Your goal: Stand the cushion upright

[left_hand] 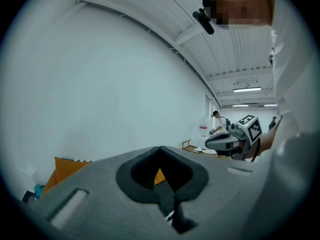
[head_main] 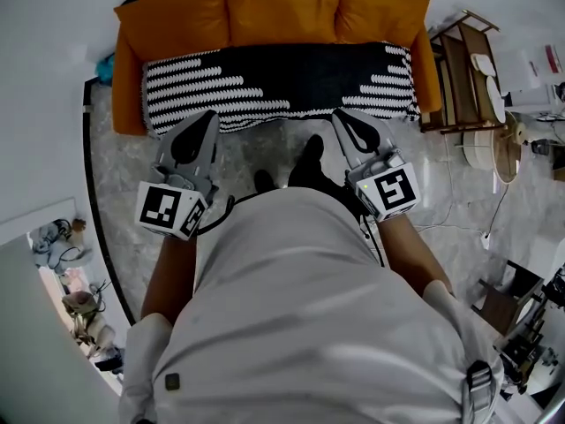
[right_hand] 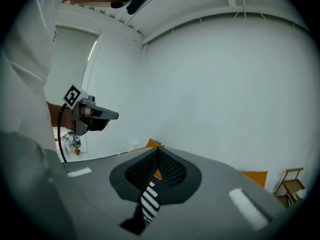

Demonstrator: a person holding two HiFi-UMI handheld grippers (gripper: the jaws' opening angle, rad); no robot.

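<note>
With your left gripper [head_main: 209, 115] and right gripper [head_main: 341, 115] both closed on nothing, take the cushion [head_main: 282, 79], probably soft, light and floppy, along its near edge.

Cushion [head_main: 282, 82] on sofa [head_main: 282, 11] seat, rack [head_main: 459, 69] right of sofa, left tool [head_main: 209, 117] and right tool [head_main: 341, 117] before sofa

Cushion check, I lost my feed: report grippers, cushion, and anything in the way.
Left gripper and right gripper shut, empty. Cushion flat on the sofa seat, not yet upright. Nothing blocking it.
</note>
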